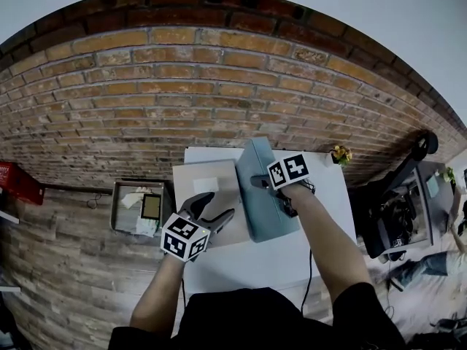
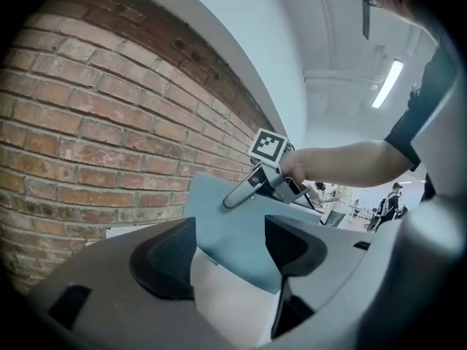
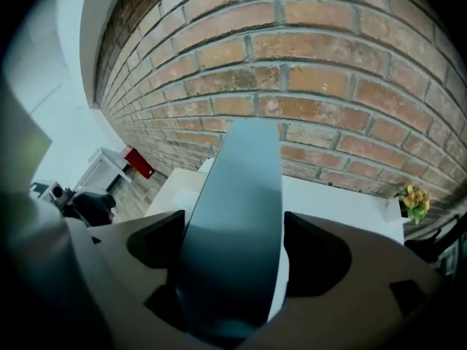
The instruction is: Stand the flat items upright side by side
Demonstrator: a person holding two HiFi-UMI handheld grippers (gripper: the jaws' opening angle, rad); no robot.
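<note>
A blue-grey flat box [image 1: 259, 195] stands tilted on its edge on the white table [image 1: 321, 217]. My right gripper [image 1: 273, 193] comes down on its top edge and is shut on it. In the right gripper view its narrow side [image 3: 237, 217] fills the space between the jaws of the right gripper [image 3: 233, 250]. To its left lies a pale grey flat item [image 1: 204, 188] with a white label. My left gripper [image 1: 217, 206] is at that item's near right corner. In the left gripper view the pale item [image 2: 233, 297] sits between the open jaws of the left gripper [image 2: 230, 250], with the blue box [image 2: 233, 224] behind it.
The table's far edge meets a brick wall [image 1: 182, 86]. A small potted plant [image 1: 340, 154] stands at the table's far right corner. On the floor to the left are a grey tray [image 1: 120, 210] with bits in it and a red crate [image 1: 18, 183]. A dark desk [image 1: 398, 210] stands to the right.
</note>
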